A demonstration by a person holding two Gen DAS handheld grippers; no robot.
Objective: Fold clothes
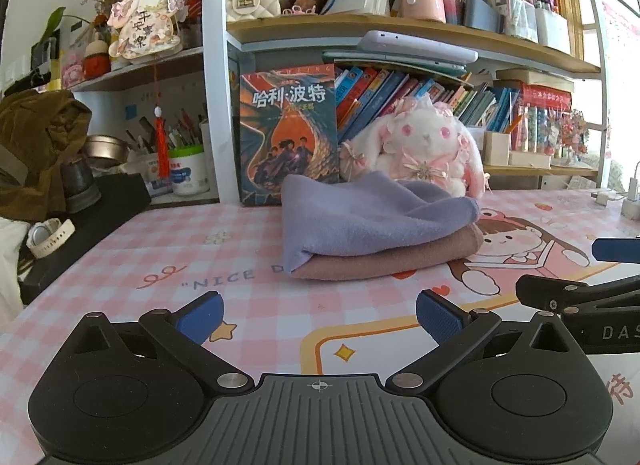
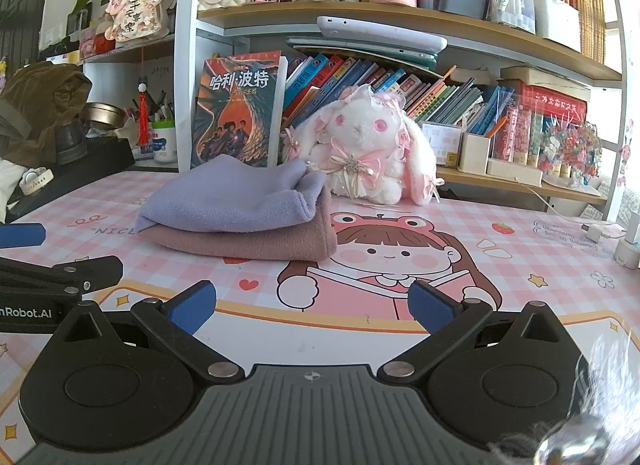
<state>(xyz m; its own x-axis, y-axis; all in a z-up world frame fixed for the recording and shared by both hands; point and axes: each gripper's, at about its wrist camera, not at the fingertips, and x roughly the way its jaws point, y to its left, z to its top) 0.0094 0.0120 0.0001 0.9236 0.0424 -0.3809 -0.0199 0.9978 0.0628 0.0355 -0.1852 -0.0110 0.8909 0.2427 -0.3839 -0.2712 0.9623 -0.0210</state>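
Lilac fleece cloth stacked on folded dusty-pink cloth, frame centre; left gripper, right gripper both spread, empty; bare pink checked mat between.

black tongs, blue ribbed pads, silver rivets, grey ridged base

The near part of the desk mat is free, so the left gripper and right gripper, both spread wide, can pass forward. Farther, the folded cloth stack blocks the middle. Just behind it stand the book and plush rabbit, closing the far side.
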